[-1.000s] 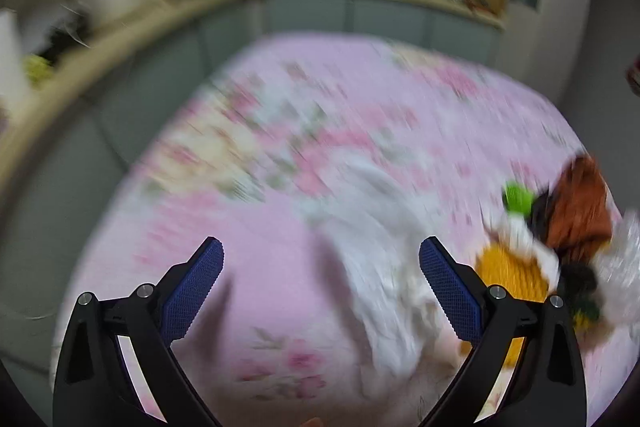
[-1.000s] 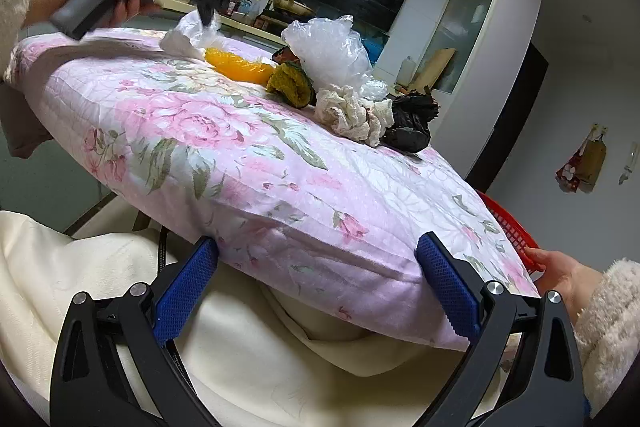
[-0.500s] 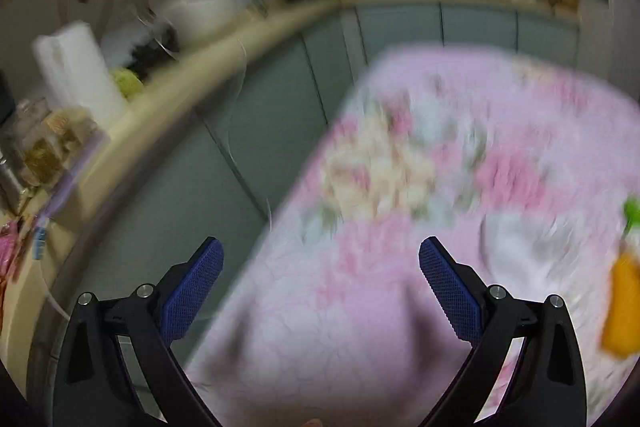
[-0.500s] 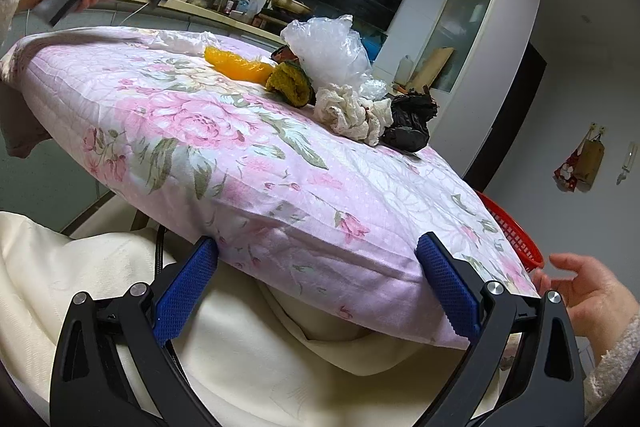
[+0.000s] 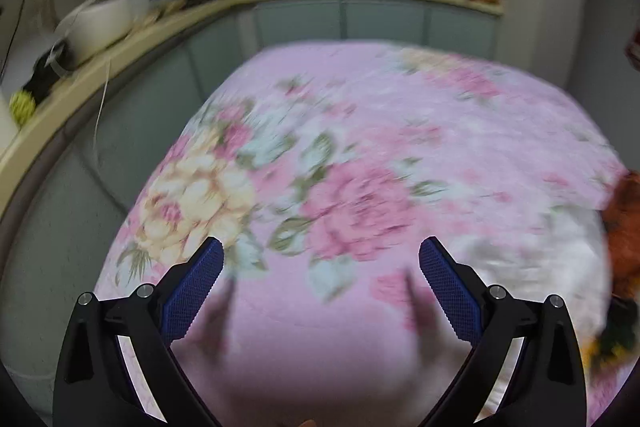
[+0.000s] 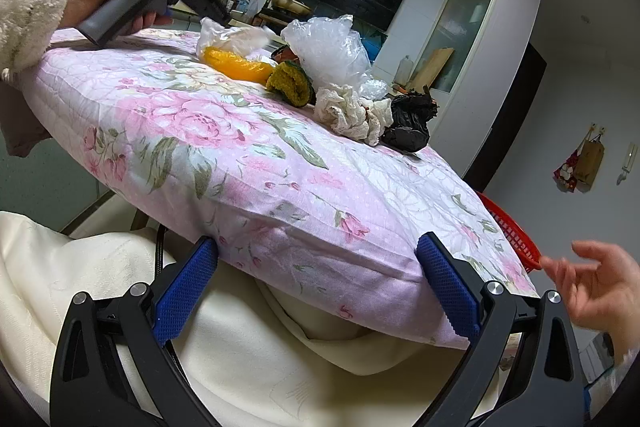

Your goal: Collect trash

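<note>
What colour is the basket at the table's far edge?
Red basket, seen best in the right wrist view.

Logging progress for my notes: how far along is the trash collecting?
Nothing looks collected yet. Both grippers, left and right, are open and empty. The orange wrapper, clear bag, white cloth and black bag all remain on the table.

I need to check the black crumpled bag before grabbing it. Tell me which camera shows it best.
The right wrist view: the black crumpled bag sits sharp and unobstructed on the floral cloth, touching the white rag. The left wrist view is motion-blurred, showing only dark smears at its right edge that cannot be identified.
</note>
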`<move>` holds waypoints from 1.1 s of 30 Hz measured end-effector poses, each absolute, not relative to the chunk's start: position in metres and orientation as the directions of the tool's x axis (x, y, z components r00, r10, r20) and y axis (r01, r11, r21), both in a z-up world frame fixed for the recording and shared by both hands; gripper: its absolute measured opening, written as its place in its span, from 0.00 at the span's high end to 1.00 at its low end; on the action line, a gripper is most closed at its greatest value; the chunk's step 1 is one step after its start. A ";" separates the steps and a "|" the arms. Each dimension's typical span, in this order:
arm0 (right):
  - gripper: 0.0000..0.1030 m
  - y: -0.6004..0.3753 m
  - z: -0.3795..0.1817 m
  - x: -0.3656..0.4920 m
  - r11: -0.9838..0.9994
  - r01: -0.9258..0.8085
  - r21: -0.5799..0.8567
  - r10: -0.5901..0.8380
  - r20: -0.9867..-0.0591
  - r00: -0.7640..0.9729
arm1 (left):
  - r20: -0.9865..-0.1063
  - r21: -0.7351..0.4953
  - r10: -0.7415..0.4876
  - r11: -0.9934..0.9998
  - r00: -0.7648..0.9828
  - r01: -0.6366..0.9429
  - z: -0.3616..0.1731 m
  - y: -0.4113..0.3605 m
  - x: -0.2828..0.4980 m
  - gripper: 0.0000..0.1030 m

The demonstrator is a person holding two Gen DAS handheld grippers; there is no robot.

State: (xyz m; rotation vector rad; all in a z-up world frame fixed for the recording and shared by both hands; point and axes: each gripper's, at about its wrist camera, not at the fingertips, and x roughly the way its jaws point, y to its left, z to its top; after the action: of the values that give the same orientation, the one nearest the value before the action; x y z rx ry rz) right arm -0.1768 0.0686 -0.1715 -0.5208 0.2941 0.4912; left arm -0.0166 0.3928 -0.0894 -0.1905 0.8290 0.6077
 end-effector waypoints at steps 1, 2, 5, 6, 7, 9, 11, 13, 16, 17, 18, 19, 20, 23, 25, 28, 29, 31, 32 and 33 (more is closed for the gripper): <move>0.07 0.069 -0.171 -0.177 0.756 -0.516 -0.402 0.370 -0.388 0.844 | -0.774 0.059 0.396 0.822 0.494 -0.566 -0.100 0.397 -0.012 0.08; 0.07 0.069 -0.172 -0.177 0.757 -0.516 -0.401 0.370 -0.388 0.844 | -0.807 0.043 0.350 0.838 0.475 -0.545 -0.108 0.399 -0.008 0.07; 0.07 0.069 -0.172 -0.177 0.756 -0.517 -0.402 0.371 -0.388 0.844 | -0.802 0.066 0.368 0.837 0.470 -0.543 -0.108 0.392 -0.007 0.06; 0.07 0.069 -0.172 -0.178 0.757 -0.515 -0.402 0.370 -0.387 0.845 | -0.802 0.066 0.369 0.836 0.470 -0.545 -0.108 0.392 -0.007 0.06; 0.07 0.069 -0.172 -0.177 0.756 -0.517 -0.401 0.371 -0.388 0.843 | -0.803 0.058 0.363 0.836 0.473 -0.545 -0.109 0.394 -0.008 0.06; 0.07 0.070 -0.172 -0.178 0.756 -0.515 -0.404 0.369 -0.388 0.845 | -0.807 0.014 0.332 0.837 0.488 -0.547 -0.111 0.399 -0.011 0.07; 0.07 0.069 -0.172 -0.179 0.757 -0.514 -0.404 0.368 -0.387 0.845 | -0.807 0.012 0.331 0.837 0.489 -0.547 -0.112 0.400 -0.011 0.07; 0.07 0.070 -0.172 -0.179 0.757 -0.513 -0.404 0.366 -0.388 0.846 | -0.807 0.026 0.340 0.837 0.483 -0.546 -0.112 0.398 -0.008 0.07; 0.07 0.070 -0.173 -0.181 0.757 -0.514 -0.404 0.366 -0.389 0.845 | -0.808 0.019 0.335 0.837 0.485 -0.546 -0.110 0.399 -0.010 0.07; 0.07 0.070 -0.173 -0.181 0.757 -0.514 -0.404 0.367 -0.389 0.845 | -0.808 0.021 0.336 0.837 0.484 -0.546 -0.110 0.399 -0.009 0.07; 0.07 0.070 -0.173 -0.180 0.757 -0.514 -0.404 0.366 -0.389 0.845 | -0.808 0.018 0.334 0.837 0.486 -0.546 -0.110 0.400 -0.010 0.07; 0.07 0.070 -0.173 -0.180 0.757 -0.513 -0.405 0.365 -0.389 0.846 | -0.808 0.015 0.332 0.837 0.487 -0.547 -0.110 0.400 -0.011 0.07; 0.07 0.070 -0.173 -0.181 0.758 -0.511 -0.405 0.363 -0.389 0.846 | -0.808 0.017 0.333 0.837 0.486 -0.546 -0.110 0.399 -0.010 0.07; 0.07 0.070 -0.173 -0.181 0.758 -0.511 -0.406 0.362 -0.389 0.847 | -0.808 0.017 0.333 0.837 0.486 -0.546 -0.110 0.399 -0.010 0.07; 0.07 0.069 -0.173 -0.181 0.758 -0.510 -0.407 0.361 -0.390 0.847 | -0.808 0.017 0.334 0.837 0.486 -0.546 -0.110 0.399 -0.010 0.07; 0.07 0.069 -0.173 -0.180 0.756 -0.511 -0.409 0.362 -0.390 0.847 | -0.808 0.017 0.334 0.837 0.486 -0.546 -0.110 0.400 -0.010 0.07; 0.07 0.069 -0.173 -0.179 0.755 -0.512 -0.410 0.362 -0.390 0.847 | -0.808 0.017 0.334 0.837 0.486 -0.546 -0.110 0.400 -0.010 0.07; 0.07 0.068 -0.173 -0.180 0.753 -0.514 -0.410 0.364 -0.389 0.846 | -0.808 0.017 0.334 0.837 0.486 -0.546 -0.110 0.400 -0.010 0.07; 0.07 0.068 -0.173 -0.180 0.753 -0.514 -0.411 0.365 -0.389 0.846 | -0.808 0.017 0.334 0.837 0.486 -0.546 -0.110 0.399 -0.010 0.07; 0.07 0.068 -0.173 -0.180 0.753 -0.514 -0.411 0.365 -0.390 0.845 | -0.808 0.017 0.334 0.837 0.486 -0.546 -0.110 0.400 -0.010 0.07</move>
State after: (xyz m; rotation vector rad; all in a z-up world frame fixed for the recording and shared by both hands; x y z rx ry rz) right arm -0.1797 0.0679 -0.1729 -0.5319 0.2956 0.4877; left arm -0.0105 0.3998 -0.1099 -0.2561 0.9180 0.5425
